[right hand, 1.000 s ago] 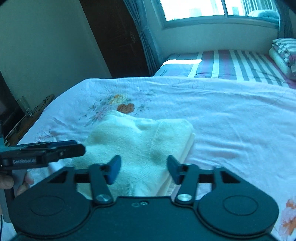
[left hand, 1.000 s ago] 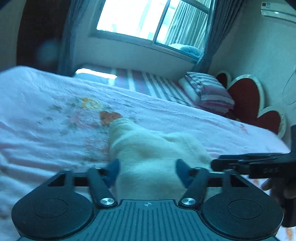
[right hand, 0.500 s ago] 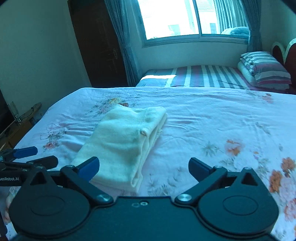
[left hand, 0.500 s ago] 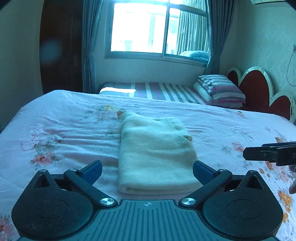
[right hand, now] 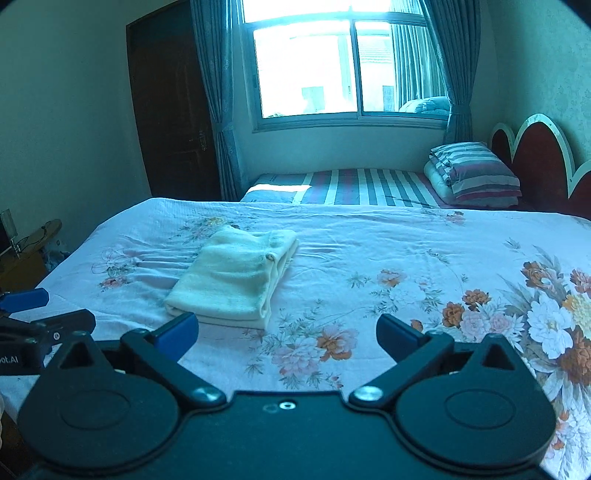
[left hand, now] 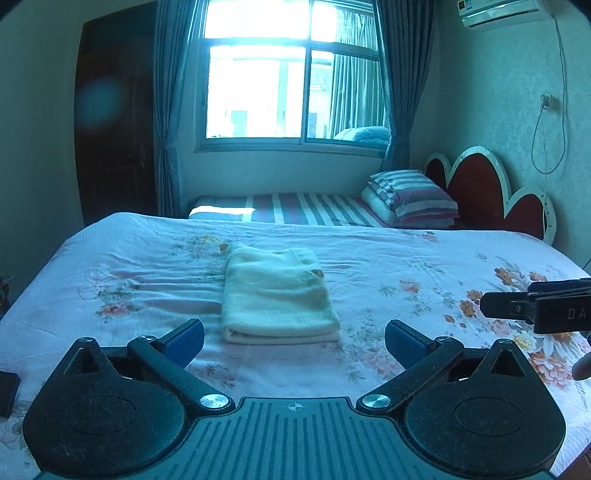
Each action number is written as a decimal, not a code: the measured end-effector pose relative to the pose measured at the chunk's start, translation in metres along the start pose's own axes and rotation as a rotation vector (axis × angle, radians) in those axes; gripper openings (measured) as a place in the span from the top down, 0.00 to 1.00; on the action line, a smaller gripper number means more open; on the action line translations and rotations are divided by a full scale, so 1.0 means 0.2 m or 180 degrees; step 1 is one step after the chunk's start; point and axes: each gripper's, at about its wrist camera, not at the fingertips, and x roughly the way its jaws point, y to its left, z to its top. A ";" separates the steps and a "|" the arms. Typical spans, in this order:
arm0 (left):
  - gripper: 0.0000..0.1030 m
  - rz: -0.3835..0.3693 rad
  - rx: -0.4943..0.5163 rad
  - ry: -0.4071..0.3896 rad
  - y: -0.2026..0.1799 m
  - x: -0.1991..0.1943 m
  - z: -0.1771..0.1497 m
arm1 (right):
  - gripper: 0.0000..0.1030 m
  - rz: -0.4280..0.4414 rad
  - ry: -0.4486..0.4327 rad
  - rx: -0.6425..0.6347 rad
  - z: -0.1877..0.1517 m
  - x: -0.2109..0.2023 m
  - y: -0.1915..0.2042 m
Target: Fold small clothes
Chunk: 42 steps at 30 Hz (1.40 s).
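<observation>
We read the fold as done, at least for this piece. The cream garment lies as a neat layered rectangle on the floral bedspread, mid-bed, nothing touching it. We see no other loose clothes on the bed in either view, so what's left is at most a final tidy or fetching another item; we can't tell which.

Left to right:
- Left claw: jaws spread wide, empty, blue pads off the fabric, hovering just short of the garment's near edge.
- Garment: between and beyond the left claw's fingers; left of centre in the right wrist view.
- Right claw: jaws wide, empty, aimed at bare bedspread beside the garment, not at it.

View differences:
- Left wrist view looks at the folded end square-on: rounded fold edge nearest us, stacked layers visible at the near edge. It also catches the right claw's fingers side-on at the right frame edge, plus the wall air conditioner and a dark object at the bed's near-left corner.
- Right wrist view shows the garment obliquely, exposing its right side where layer edges stack with a small tag-like bump. It also shows the left claw's finger at far left and clutter beside the bed, unseen from the left.
</observation>
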 end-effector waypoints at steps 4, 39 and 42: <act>0.00 -0.0012 -0.0061 -0.0075 0.01 -0.09 -0.01 | 0.00 -0.0009 0.0029 0.0004 -0.04 -0.05 0.02; 0.00 -0.0057 -0.0104 -0.0207 -0.03 -0.09 0.04 | 0.00 0.0025 -0.0107 0.0036 0.02 -0.12 0.02; 0.00 -0.0064 -0.0100 -0.0210 -0.03 -0.08 0.05 | 0.00 0.0028 -0.0111 0.0035 0.03 -0.12 0.02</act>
